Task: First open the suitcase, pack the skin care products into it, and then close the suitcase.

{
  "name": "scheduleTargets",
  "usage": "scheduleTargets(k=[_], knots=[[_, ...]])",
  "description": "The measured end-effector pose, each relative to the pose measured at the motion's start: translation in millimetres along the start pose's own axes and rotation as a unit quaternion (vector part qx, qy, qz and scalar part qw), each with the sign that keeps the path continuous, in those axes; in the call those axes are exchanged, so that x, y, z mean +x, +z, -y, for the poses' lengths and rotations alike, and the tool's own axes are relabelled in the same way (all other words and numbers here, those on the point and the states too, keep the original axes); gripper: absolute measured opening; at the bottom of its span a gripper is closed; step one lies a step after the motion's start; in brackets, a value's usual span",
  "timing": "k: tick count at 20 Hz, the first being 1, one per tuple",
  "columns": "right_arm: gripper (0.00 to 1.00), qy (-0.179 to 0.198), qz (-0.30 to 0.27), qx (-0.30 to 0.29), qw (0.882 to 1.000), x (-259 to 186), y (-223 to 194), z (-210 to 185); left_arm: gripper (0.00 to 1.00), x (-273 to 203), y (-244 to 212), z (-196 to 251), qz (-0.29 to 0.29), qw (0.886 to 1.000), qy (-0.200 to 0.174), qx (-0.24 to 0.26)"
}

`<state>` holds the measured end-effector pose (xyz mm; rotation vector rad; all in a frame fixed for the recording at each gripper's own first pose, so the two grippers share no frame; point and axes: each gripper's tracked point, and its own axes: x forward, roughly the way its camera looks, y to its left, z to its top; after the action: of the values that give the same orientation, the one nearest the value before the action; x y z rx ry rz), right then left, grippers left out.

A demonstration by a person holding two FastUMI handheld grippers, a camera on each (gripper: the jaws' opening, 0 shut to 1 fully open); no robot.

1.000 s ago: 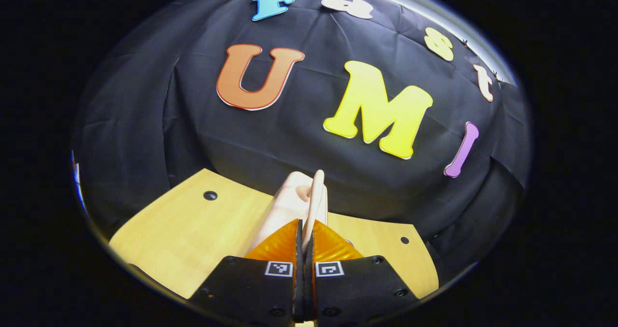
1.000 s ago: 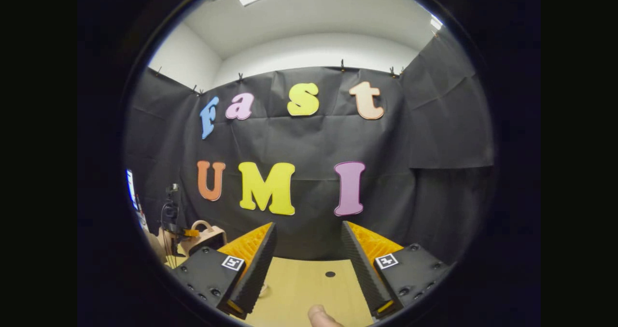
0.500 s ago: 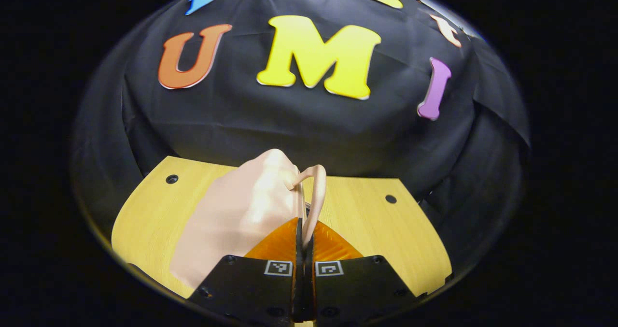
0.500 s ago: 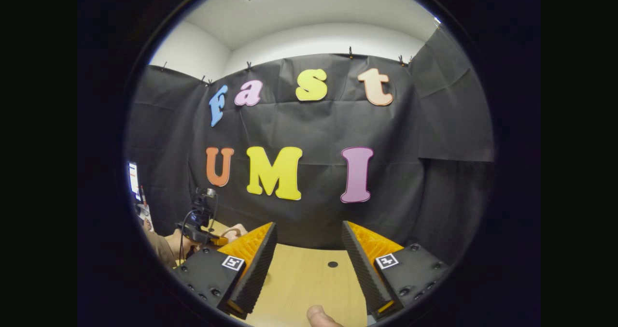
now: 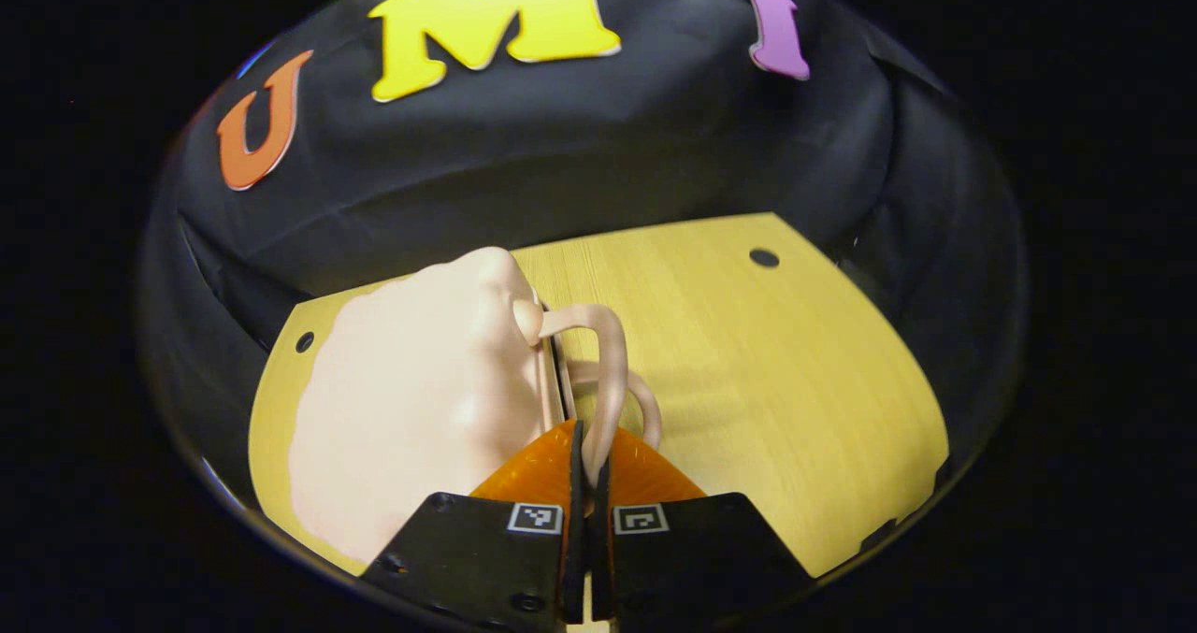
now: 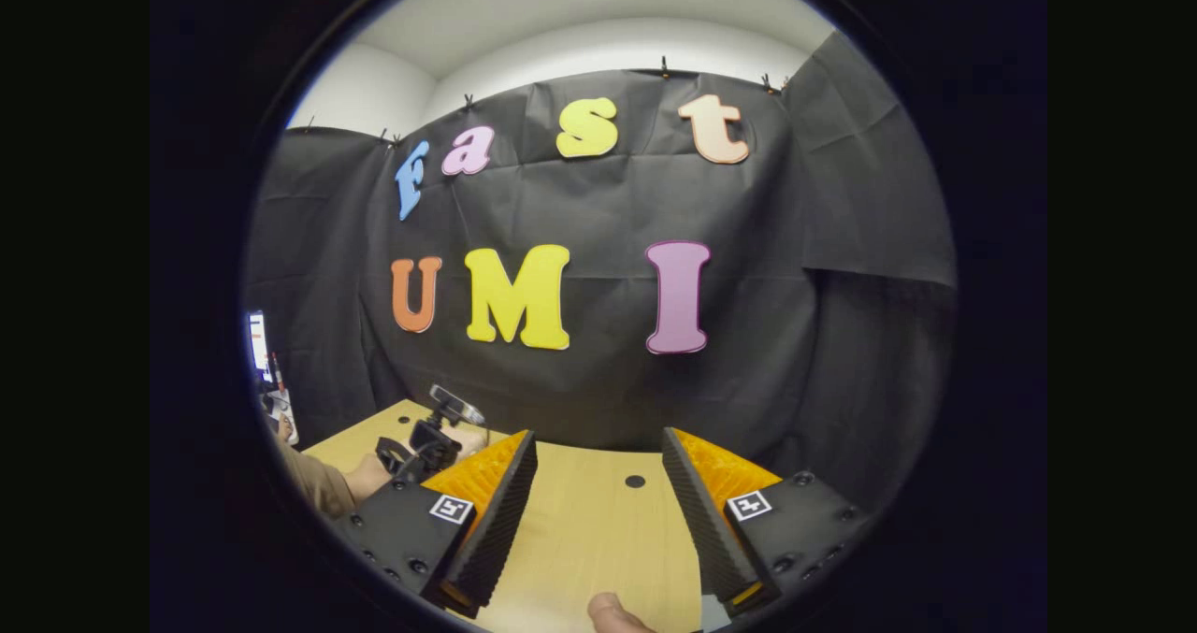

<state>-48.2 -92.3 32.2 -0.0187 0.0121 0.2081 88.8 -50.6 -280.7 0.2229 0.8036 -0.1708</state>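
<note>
The pale pink suitcase (image 5: 421,409) lies on the wooden table (image 5: 795,381) in the left gripper view, its rounded shell to the left of my fingers. My left gripper (image 5: 587,465) is shut on the upper suitcase handle (image 5: 610,362); a second handle loop (image 5: 647,410) sits just below and to the right of it. In the right gripper view my right gripper (image 6: 598,521) stands open above the table (image 6: 580,539) with nothing between its fingers. The other gripper (image 6: 425,441) and the hand (image 6: 360,476) holding it show low at the left. The suitcase's inside is hidden.
Black cloth walls close in the table's far and side edges. The tabletop has small round holes (image 5: 764,258) (image 6: 635,481). A fingertip (image 6: 612,614) shows at the bottom of the right gripper view. A screen (image 6: 257,343) stands beyond the table's left side.
My left gripper has tipped downward with the handle, bringing the pink shell down toward the table. Seen from the right gripper, it has sunk lower. The right gripper stays open and has tilted slightly down.
</note>
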Motion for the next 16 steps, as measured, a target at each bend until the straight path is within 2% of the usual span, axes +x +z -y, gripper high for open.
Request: scheduleTargets(k=[2,4,5,6,7,8,9,10,12,13,14,16], knots=[[0.80,0.002,-0.007,0.005,1.000,0.5,-10.0,3.9,0.10,11.6,-5.8,7.9,-0.018,0.999,0.014,0.030],[0.80,0.002,-0.014,0.010,1.000,-0.3,-19.7,8.4,0.18,15.5,-12.7,11.2,-0.035,0.999,0.018,0.020],[0.80,0.001,-0.016,0.012,1.000,-1.3,-24.4,10.5,0.31,16.9,-10.4,16.4,-0.030,0.999,0.014,0.009],[0.80,-0.002,-0.018,0.011,1.000,-1.7,-26.5,13.5,0.35,17.5,-9.0,21.0,-0.030,1.000,0.007,-0.005],[0.80,-0.006,-0.020,0.010,1.000,-2.6,-28.7,16.5,0.48,14.1,-9.7,20.4,-0.032,0.999,0.008,-0.020],[0.80,-0.011,-0.020,0.009,1.000,-4.0,-28.5,18.0,0.65,7.2,-10.6,18.8,-0.038,0.999,0.014,-0.033],[0.80,-0.018,-0.019,0.009,1.000,-4.5,-27.3,19.4,0.60,-1.0,-6.9,15.3,-0.032,0.999,0.017,-0.039],[0.78,-0.026,-0.017,0.007,0.999,-5.3,-24.7,19.6,0.61,-13.8,1.1,10.6,-0.020,0.999,0.022,-0.042],[0.78,-0.041,-0.011,0.006,0.999,-5.2,-17.0,14.6,0.76,-48.9,19.4,-5.8,0.020,0.998,0.036,-0.050],[0.78,-0.045,-0.010,0.006,0.999,-4.1,-13.0,8.1,0.95,-70.6,30.0,-15.5,0.048,0.996,0.050,-0.051],[0.78,-0.049,-0.009,0.006,0.999,-2.1,-8.9,0.0,0.92,-93.6,42.8,-27.7,0.080,0.994,0.063,-0.050],[0.80,-0.051,0.000,0.007,0.999,3.0,1.7,-19.5,0.93,-145.6,63.0,-46.7,0.138,0.985,0.089,-0.056]])
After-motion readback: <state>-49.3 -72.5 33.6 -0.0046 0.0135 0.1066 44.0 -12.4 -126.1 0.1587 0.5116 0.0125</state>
